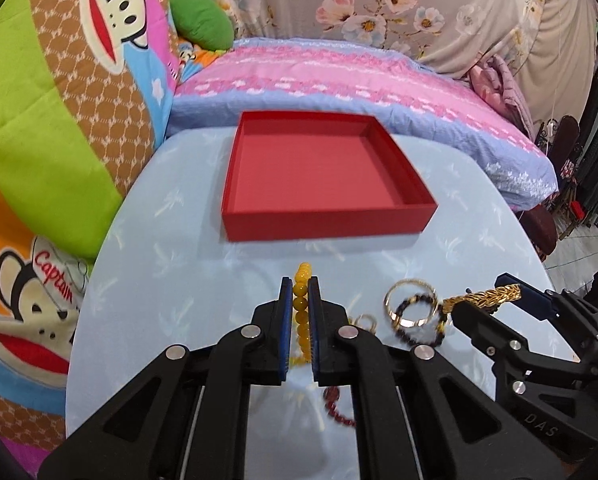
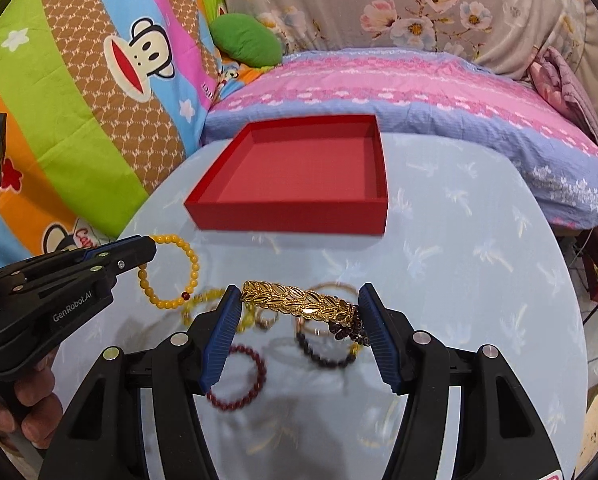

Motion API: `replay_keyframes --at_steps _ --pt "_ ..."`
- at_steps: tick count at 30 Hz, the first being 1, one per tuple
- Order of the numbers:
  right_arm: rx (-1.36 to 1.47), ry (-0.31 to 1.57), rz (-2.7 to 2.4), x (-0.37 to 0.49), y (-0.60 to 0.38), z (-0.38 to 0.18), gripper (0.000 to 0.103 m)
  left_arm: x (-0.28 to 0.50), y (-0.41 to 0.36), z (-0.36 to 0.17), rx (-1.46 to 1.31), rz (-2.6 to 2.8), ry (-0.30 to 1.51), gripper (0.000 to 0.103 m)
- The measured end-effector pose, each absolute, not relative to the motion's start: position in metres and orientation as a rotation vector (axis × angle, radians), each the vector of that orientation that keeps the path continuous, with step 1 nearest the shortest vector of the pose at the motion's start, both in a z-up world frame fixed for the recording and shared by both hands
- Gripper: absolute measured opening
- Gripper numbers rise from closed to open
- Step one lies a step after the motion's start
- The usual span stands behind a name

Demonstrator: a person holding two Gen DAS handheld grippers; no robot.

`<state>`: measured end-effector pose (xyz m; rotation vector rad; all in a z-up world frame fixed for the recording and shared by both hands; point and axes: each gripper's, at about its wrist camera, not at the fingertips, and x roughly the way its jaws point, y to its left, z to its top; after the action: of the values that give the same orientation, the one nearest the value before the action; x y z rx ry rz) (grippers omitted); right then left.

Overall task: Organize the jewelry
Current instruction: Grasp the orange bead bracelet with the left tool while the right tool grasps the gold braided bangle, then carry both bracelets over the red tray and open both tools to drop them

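Observation:
My left gripper is shut on a yellow bead bracelet, held above the table; it shows in the right wrist view hanging from the left gripper. My right gripper is shut on a gold leaf-pattern bangle, with a dark bead bracelet caught at its right pad. In the left wrist view the bangle sits in the right gripper. An empty red tray stands at the table's far side.
On the light blue table lie a gold ring bangle, a black bead bracelet, a dark red bead bracelet and small rings. Bedding and cushions surround the table on the left and back.

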<state>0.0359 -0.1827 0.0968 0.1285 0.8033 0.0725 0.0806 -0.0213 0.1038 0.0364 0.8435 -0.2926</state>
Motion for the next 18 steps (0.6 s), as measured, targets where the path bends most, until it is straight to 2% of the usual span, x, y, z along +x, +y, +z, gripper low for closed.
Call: replay_keyframes --at_steps 9,18 --pt "0.125 0.721 0.068 0.108 -0.207 0.125 0.059 0.147 -0.050 0.134 0.052 -0.321 0.777 0.007" --pt "0.198 0.766 0.107 0.247 -0.234 0.118 0.059 0.259 -0.064 0.146 -0.009 -0.332 0.761 0.007"
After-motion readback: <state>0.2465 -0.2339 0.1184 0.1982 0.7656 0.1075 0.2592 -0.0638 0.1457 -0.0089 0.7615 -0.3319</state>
